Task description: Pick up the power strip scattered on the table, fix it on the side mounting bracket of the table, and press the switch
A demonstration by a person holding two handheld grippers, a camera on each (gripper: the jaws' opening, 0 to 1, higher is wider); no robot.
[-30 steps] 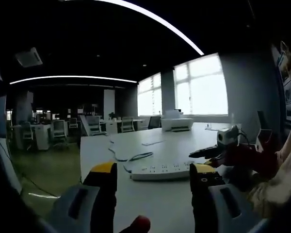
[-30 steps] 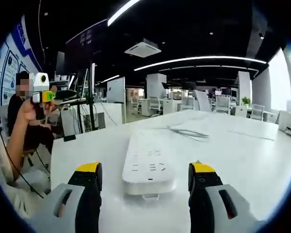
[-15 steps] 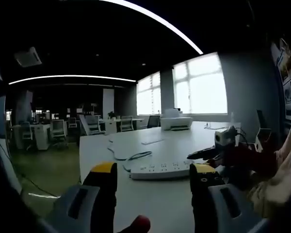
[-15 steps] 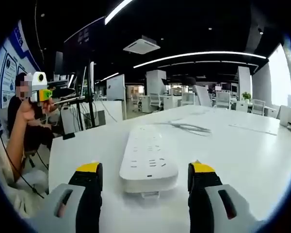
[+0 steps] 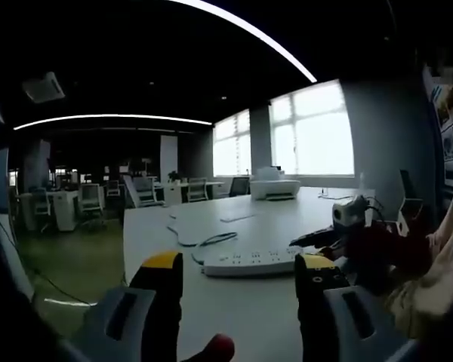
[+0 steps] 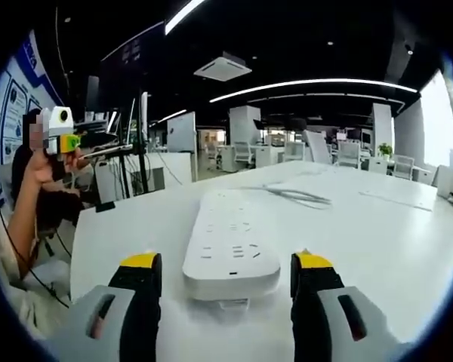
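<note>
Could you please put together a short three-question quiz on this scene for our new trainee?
1. True or false: the right gripper is already shut on the power strip.
2. What does the power strip lie on: A) the white table, B) a chair, C) the floor?
3. In the left gripper view, what trails from the strip's far end?

Key: 1. False, its jaws stand open either side of the near end. 2. A. 3. Its cable.

Dim open office, curved ceiling light strips (image 5: 241, 30), bright windows (image 5: 309, 132) at right of the left gripper view, white desks and chairs (image 5: 90, 204) beyond, white table (image 6: 408, 226)
</note>
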